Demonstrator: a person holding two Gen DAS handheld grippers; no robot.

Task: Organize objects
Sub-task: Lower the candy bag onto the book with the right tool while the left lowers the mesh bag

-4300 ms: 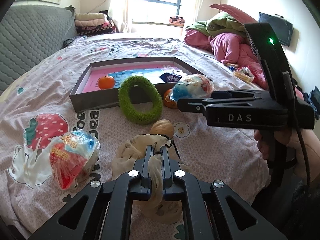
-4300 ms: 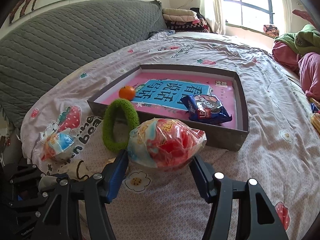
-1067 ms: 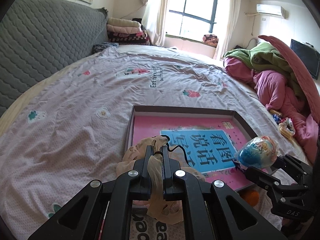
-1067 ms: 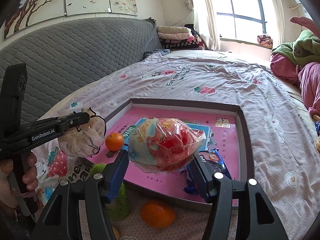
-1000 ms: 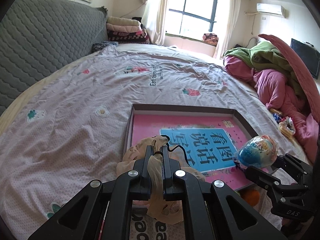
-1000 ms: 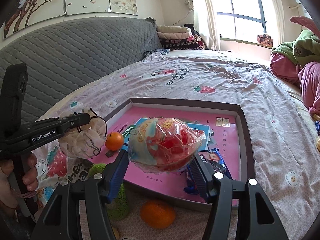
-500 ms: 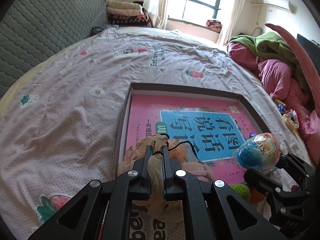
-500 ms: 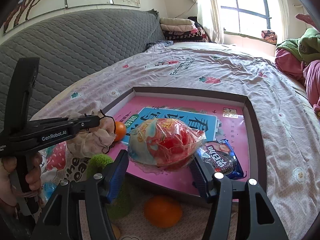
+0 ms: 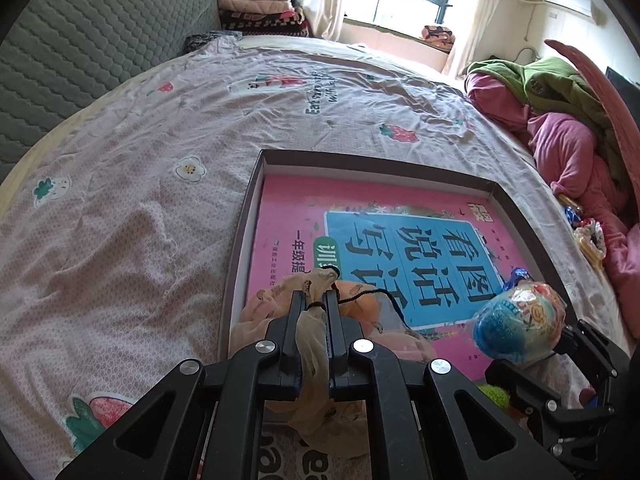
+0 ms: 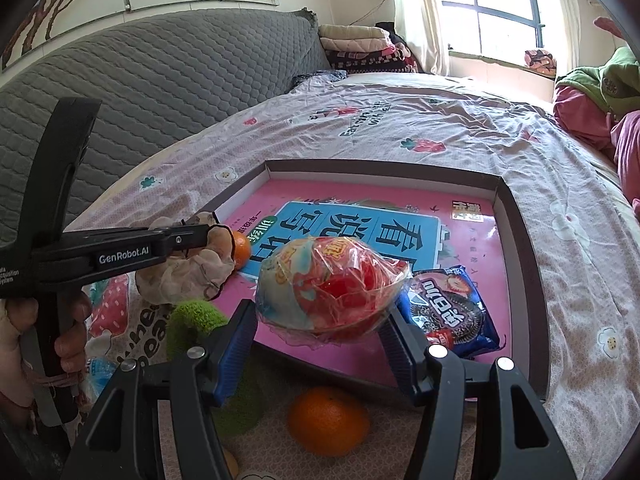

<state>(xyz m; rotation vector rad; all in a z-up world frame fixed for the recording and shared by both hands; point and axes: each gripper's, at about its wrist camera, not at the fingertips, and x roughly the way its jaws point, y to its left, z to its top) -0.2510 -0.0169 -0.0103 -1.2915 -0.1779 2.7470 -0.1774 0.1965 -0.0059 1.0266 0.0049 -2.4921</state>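
The step in hand seems to be the placing of two carried things into the shallow box (image 10: 520, 264) on the bed (image 9: 120, 184). The left hand-held gripper (image 9: 314, 300) is pinched almost fully together on the neck of a beige cloth pouch (image 10: 188, 276), which hangs over the box corner at 7 o'clock, beside a small orange (image 10: 241, 251). The right hand-held gripper (image 10: 320, 320) is about half open and clamps a wrapped egg toy (image 10: 332, 286) above the near edge at 6 o'clock. Next, I judge, each should go lower onto free pink floor, clear of the cookie packet (image 10: 448, 312), and then let go.
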